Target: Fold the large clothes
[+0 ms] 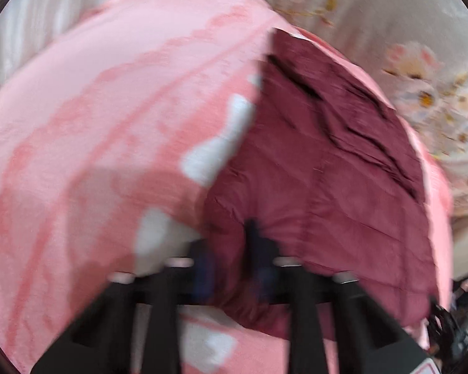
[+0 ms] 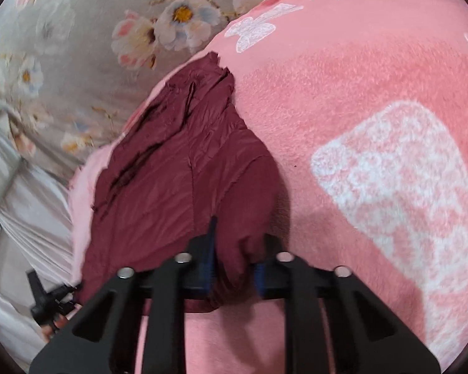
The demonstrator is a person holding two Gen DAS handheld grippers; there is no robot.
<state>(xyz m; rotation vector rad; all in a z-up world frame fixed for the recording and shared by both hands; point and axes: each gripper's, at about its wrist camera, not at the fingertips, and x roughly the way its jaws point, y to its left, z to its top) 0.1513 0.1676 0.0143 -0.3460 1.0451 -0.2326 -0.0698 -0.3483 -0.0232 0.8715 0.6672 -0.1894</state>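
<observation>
A dark maroon garment [image 1: 327, 171] lies spread on a pink blanket [image 1: 109, 109] with white shapes. My left gripper [image 1: 231, 255] is at the garment's near edge, and maroon cloth bunches between its black fingers; the view is blurred. In the right wrist view the same garment [image 2: 177, 180] runs away from me, creased at its far end. My right gripper [image 2: 234, 261] has a fold of the near edge gathered between its fingers. The other gripper [image 2: 46, 299] shows at the lower left of that view.
The pink blanket [image 2: 374, 109] with white butterfly shapes covers a bed. A grey floral sheet [image 2: 78, 46] lies beyond it. Pale cloth [image 2: 25, 218] hangs at the bed's side. Dark clutter [image 1: 458, 321] shows at the lower right of the left view.
</observation>
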